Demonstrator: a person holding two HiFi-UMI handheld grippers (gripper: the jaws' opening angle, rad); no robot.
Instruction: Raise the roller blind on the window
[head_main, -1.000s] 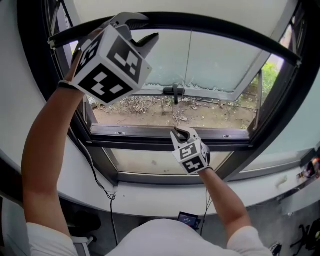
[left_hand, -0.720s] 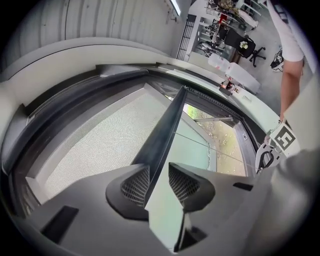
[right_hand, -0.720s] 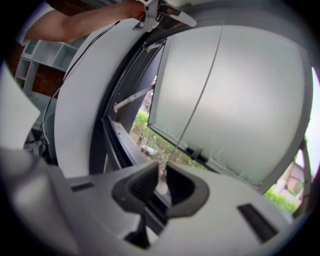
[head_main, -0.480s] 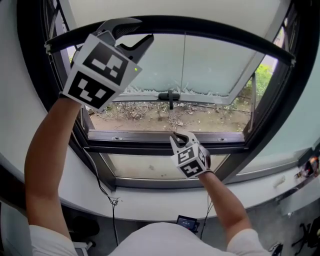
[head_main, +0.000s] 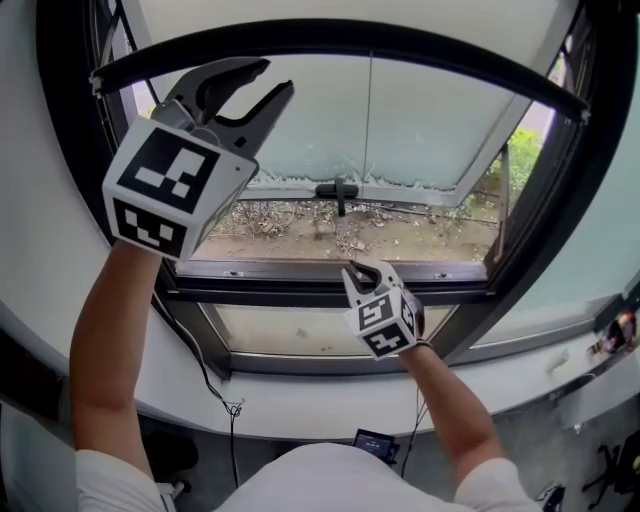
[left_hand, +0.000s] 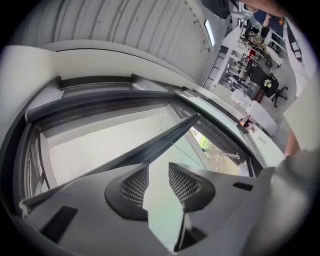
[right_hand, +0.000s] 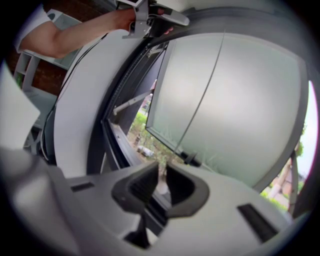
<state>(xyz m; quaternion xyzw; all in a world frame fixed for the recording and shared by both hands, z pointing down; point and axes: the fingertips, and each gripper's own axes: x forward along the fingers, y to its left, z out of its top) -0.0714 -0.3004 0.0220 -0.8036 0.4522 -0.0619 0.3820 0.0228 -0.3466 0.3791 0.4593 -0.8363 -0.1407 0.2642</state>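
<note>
High at the left, left gripper just under the bottom bar of the roller blind, blind above that bar. Behind and below, window sash swung outward, handle at its lower edge. Low at centre, right gripper before the window frame, sill beneath, cable running down across sill's left part

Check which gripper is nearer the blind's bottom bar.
Left. The left gripper is up high, just under the left part of the bar. The right gripper is far below it, by the window's lower frame.
</note>
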